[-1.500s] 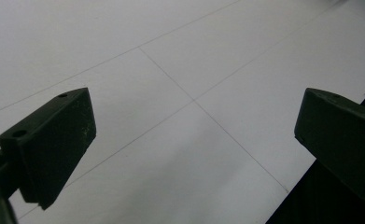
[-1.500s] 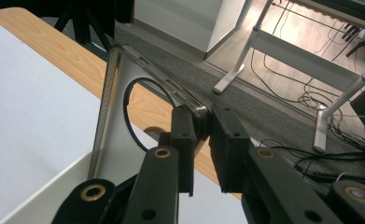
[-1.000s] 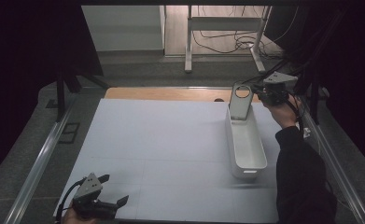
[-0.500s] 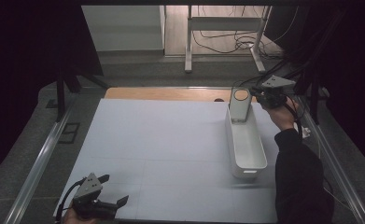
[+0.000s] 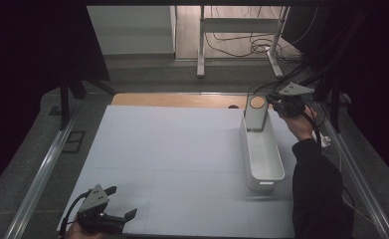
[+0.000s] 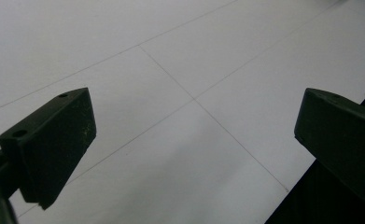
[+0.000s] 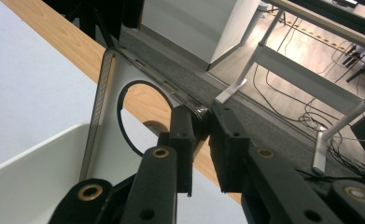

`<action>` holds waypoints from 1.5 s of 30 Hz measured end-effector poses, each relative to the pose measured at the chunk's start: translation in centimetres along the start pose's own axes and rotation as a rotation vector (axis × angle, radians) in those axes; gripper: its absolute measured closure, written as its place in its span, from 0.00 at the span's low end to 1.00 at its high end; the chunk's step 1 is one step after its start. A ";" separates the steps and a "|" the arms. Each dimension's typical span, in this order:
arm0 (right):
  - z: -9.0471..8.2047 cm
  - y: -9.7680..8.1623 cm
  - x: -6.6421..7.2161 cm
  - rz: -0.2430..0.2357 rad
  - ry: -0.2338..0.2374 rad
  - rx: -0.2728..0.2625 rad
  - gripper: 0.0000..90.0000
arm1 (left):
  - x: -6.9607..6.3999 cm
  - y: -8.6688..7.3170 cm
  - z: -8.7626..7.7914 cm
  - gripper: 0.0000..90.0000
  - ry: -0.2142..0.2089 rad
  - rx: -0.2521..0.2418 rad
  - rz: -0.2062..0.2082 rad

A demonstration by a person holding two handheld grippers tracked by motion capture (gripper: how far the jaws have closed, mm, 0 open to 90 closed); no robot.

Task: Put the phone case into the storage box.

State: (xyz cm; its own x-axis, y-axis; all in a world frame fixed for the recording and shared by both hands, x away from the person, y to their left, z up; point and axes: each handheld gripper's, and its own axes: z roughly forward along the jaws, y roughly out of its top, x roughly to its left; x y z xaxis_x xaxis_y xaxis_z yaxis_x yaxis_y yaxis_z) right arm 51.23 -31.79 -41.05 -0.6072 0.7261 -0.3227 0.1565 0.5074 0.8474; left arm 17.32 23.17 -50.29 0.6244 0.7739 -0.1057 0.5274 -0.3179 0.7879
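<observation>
A flat grey panel (image 5: 255, 113) with a round hole stands nearly upright at the far end of a long white bin (image 5: 265, 183). My right gripper (image 5: 272, 103) is shut on the panel's upper right edge. In the right gripper view the two jaws (image 7: 207, 123) pinch that thin edge of the panel (image 7: 105, 121), with the bin's wall (image 7: 31, 186) below. My left gripper (image 5: 123, 202) rests at the near left corner of the white mat. Its jaws (image 6: 194, 135) stand wide open with nothing between them.
The white mat (image 5: 172, 149) covers most of the table, and a wooden strip (image 5: 177, 100) shows along its far edge. Metal rails (image 5: 43, 172) run down both sides. Desk legs and cables (image 5: 232, 42) lie on the floor beyond.
The panel in my right gripper has sunk slightly and stands more upright at the bin's far end. The left gripper has not moved.
</observation>
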 end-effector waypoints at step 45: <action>-0.3 0.2 1.1 0.232 0.048 0.178 0.33 | 0.1 -0.3 -0.6 0.00 0.029 -0.029 -0.018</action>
State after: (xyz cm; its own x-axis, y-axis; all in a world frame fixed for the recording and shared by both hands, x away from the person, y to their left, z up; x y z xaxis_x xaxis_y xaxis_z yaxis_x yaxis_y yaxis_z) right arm 50.37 -31.02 -41.08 -0.5748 0.8116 -0.1047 0.4274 0.4068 0.8074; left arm 16.86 23.69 -50.16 0.5977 0.7951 -0.1029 0.5214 -0.2880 0.8032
